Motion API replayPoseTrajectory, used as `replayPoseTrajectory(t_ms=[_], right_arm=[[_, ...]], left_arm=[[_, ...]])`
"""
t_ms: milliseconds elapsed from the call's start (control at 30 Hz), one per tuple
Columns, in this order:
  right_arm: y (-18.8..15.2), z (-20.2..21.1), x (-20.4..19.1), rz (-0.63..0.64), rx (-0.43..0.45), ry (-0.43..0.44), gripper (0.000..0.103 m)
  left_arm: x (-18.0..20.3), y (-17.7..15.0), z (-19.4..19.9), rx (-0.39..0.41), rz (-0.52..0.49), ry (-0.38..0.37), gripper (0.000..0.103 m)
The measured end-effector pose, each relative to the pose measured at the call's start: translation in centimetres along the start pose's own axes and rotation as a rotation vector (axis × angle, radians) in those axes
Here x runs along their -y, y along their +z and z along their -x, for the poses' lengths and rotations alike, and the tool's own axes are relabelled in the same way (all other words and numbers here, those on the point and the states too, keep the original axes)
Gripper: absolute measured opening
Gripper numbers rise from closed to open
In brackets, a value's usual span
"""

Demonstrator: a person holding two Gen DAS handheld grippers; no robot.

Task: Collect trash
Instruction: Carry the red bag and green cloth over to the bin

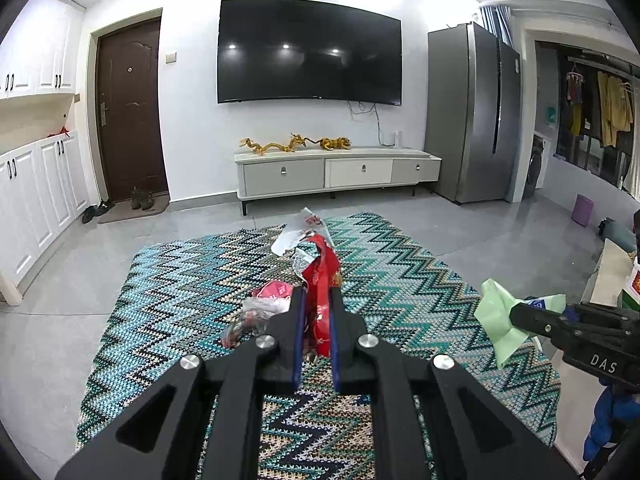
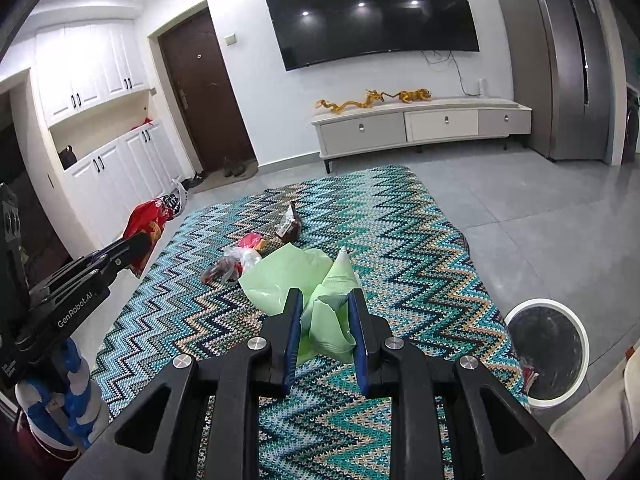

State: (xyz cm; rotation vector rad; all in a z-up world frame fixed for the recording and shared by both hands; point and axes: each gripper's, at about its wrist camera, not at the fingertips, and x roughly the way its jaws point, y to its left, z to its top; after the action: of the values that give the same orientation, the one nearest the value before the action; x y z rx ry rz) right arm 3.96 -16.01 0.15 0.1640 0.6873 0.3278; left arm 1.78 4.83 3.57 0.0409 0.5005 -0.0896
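Zigzag rug (image 2: 400, 240); left gripper (image 2: 132, 246) reads "GenRobot.AI", right gripper (image 1: 516, 314) "DAS".

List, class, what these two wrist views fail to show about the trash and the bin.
- White bin, right wrist view: interior dark, contents unreadable; absent from the left view.
- Red wrapper, left wrist view: lower end hidden between the left hand-held gripper fingers.
- Green bag, right wrist view: hides the rug behind it; the right hand-held gripper covers its base.
- Print on the brown wrapper: too small.
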Motion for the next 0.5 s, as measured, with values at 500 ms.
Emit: replayPoseTrajectory(t_ms=[500], right_arm=[[-0.38, -0.65, 0.66, -0.024, -0.013, 0.010, 0.023]], left_arm=[[0.81, -0.07, -0.69, -0.023, -0.014, 0.027, 0.010]])
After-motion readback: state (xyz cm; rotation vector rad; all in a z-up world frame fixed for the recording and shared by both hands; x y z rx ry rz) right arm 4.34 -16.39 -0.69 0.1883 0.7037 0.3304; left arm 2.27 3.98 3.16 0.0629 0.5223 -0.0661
